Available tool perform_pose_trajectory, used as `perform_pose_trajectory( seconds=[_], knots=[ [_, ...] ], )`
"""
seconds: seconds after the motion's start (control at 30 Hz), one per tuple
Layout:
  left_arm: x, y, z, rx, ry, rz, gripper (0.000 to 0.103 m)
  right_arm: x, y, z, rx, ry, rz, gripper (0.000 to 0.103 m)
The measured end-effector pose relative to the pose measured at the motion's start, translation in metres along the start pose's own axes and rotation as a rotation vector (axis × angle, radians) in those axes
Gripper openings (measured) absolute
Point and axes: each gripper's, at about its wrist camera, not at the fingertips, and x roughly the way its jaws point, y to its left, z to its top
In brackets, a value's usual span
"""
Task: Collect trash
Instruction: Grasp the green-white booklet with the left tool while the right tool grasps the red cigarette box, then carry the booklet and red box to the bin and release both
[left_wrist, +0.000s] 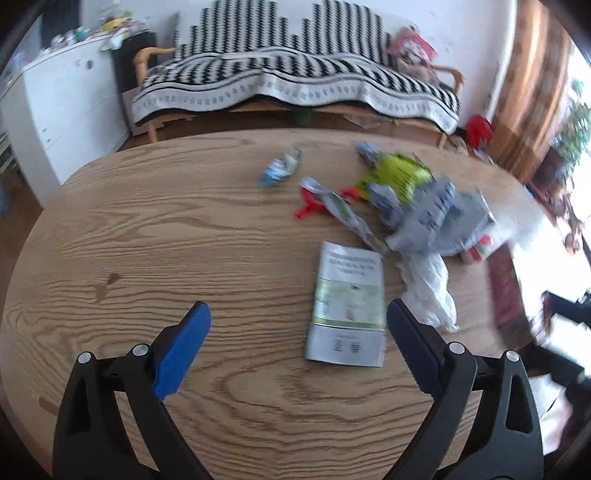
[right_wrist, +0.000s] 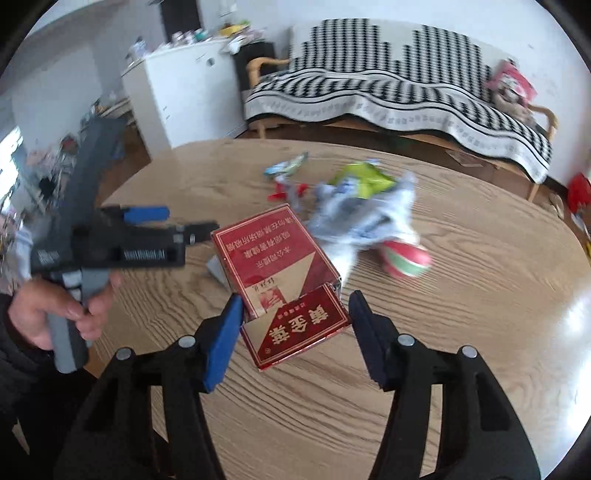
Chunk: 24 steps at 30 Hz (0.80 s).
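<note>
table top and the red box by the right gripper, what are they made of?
Table: looks like wood or wood-look laminate, matte, with a bold printed-looking grain; can't tell which. Red box: thin printed cardboard with a slight sheen, folded edges, an open flip lid and a silvery liner at its edge, apparently foil.

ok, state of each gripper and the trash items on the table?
left gripper: open, empty
right gripper: open, straddling the box
red cigarette box: lid flipped open, lying flat
silver pouch: flat
white tissue: crumpled
green bag: crumpled
</note>
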Motion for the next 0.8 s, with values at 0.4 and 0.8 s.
perform_pose_trajectory(
  seconds=[0.4, 0.8],
  knots=[
    [0.052, -0.032, -0.010, 0.108, 0.094, 0.064, 0.093, -0.058, -0.048, -0.023, 0.091, -0.052, -0.035, 0.058],
    [0.005, -0.055, -0.001, 0.080, 0.018, -0.012, 0.054, -0.090, -0.065, -0.036, 0.134, -0.086, -0.075, 0.058]
  ],
)
